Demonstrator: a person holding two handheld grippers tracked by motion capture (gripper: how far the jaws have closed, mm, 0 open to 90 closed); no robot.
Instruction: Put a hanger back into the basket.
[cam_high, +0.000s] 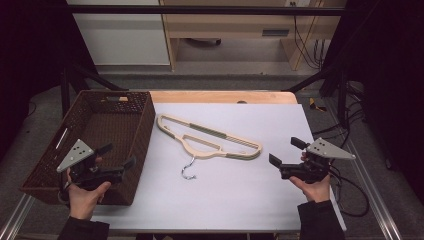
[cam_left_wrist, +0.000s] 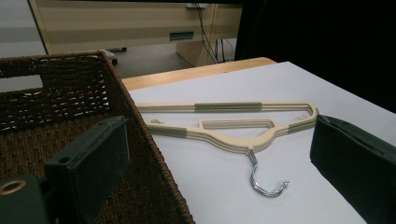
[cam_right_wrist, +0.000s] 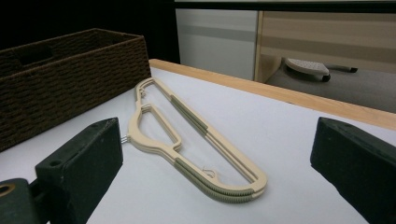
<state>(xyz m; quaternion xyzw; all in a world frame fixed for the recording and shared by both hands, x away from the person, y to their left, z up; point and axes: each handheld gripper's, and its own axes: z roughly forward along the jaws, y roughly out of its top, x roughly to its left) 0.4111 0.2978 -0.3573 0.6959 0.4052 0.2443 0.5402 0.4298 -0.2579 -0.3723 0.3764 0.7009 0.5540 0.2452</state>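
Observation:
A flat stack of cream hangers (cam_high: 220, 134) with grey-green grip pads lies mid-table on the white sheet, its metal hook (cam_high: 188, 170) pointing toward me. In the left gripper view the hangers (cam_left_wrist: 224, 107) lie ahead beyond the basket's rim, and in the right gripper view the hangers (cam_right_wrist: 189, 114) stretch away to the left. My left gripper (cam_high: 119, 155) hovers over the near right corner of the wicker basket (cam_high: 107, 125), jaws wide apart and empty. Near the table's right edge, my right gripper (cam_high: 284, 150) points at the hangers, also open and empty.
The brown wicker basket (cam_left_wrist: 70, 93) stands at the table's left and looks empty. A wooden strip (cam_high: 220, 96) borders the far edge of the white sheet (cam_high: 240, 195). Cables (cam_high: 350, 185) hang off the right side. Cabinets stand beyond the table.

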